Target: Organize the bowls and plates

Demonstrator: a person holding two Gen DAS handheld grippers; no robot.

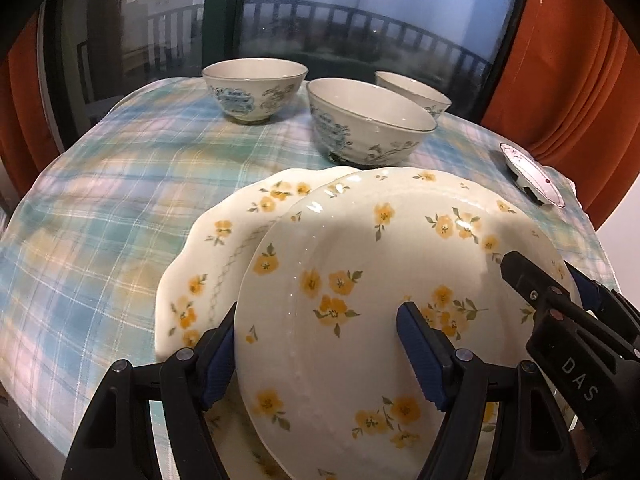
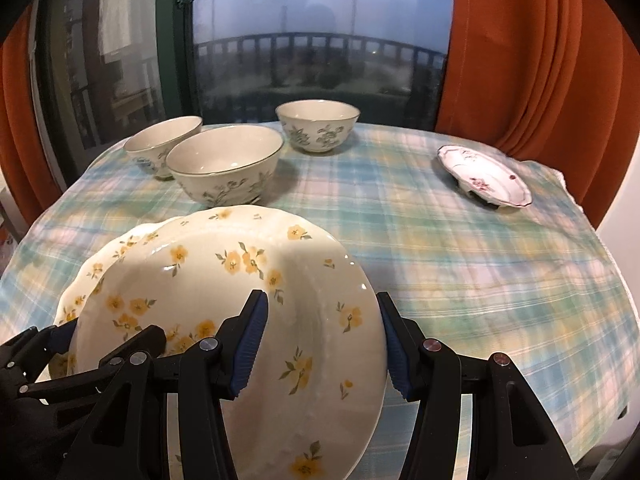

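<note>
Both grippers clamped the upper yellow-flower plate (image 1: pixel 360 280): left gripper (image 1: pixel 316 360) on its left rim, right gripper (image 2: pixel 320 344) on its right rim. It was held tilted above a second flowered plate (image 1: pixel 224 248) on the plaid tablecloth (image 2: pixel 440 260). Risk, as judged: uneven lowering could chip rims or let the glazed plate slip. Three bowls (image 2: pixel 224 168) behind and the pink-flowered dish (image 2: pixel 484 178) appeared empty.
</note>
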